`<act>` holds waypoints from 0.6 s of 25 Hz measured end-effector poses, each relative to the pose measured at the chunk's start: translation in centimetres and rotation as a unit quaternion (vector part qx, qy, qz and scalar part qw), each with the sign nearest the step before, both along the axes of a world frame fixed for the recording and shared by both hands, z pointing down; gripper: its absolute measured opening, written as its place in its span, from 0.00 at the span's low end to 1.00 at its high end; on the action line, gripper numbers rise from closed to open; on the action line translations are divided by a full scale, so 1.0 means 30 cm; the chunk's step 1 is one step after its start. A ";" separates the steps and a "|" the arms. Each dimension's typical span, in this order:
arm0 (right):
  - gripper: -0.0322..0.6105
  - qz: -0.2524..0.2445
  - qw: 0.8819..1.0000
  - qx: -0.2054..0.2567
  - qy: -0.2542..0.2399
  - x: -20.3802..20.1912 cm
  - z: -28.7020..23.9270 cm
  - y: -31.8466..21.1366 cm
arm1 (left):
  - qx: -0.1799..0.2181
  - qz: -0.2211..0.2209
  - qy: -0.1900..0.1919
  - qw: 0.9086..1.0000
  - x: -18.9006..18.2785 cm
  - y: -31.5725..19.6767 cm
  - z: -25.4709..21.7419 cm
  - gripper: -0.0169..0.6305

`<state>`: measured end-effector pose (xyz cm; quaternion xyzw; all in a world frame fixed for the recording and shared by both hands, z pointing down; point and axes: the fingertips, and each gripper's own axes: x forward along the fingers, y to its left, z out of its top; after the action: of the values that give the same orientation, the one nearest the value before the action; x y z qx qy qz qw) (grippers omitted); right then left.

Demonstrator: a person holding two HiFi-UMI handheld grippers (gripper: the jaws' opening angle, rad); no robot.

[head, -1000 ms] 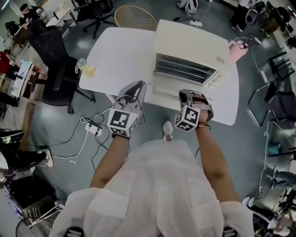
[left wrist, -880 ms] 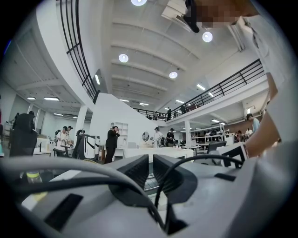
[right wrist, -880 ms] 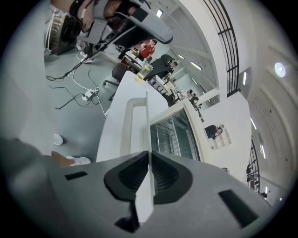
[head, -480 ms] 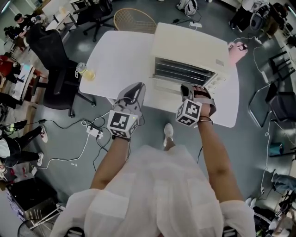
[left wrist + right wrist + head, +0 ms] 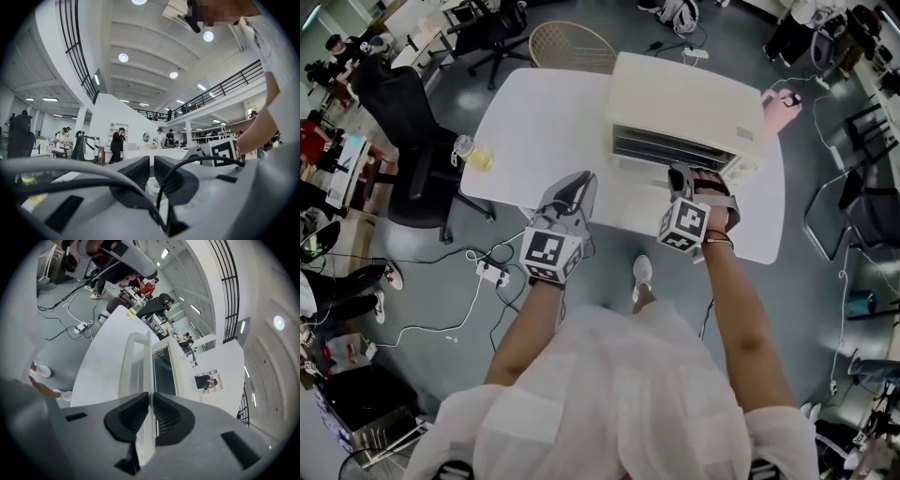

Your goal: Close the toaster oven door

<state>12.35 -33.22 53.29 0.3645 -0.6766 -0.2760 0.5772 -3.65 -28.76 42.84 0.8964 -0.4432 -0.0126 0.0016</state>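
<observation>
- One toaster oven point(image 5: 684, 98) stands on the one white table point(image 5: 544, 122), and one glass point(image 5: 474, 154) sits near the table's left edge.
- Two grippers: the left gripper point(image 5: 579, 180) is closed and empty. The right gripper point(image 5: 151, 401) seems to pinch the door point(image 5: 140, 357) by its edge, its jaws just easing apart.
- A second ago the door lay flat; now it is partly raised.
</observation>
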 end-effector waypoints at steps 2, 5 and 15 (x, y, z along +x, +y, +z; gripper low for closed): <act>0.11 0.004 1.000 0.003 0.003 0.006 -0.004 -0.018 | -0.001 0.001 0.001 1.000 0.004 -0.008 0.004 0.06; 0.11 0.007 1.000 0.004 0.003 0.008 -0.016 -0.045 | -0.002 0.002 0.001 1.000 0.004 -0.023 0.005 0.06; 0.10 0.005 1.000 -0.007 0.012 0.022 -0.036 -0.119 | -0.004 0.002 0.001 1.000 0.003 -0.075 0.014 0.06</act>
<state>13.01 -36.80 52.21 0.3605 -0.6696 -0.2732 0.5891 -3.55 -31.00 43.27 0.8970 -0.4418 -0.0119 0.0059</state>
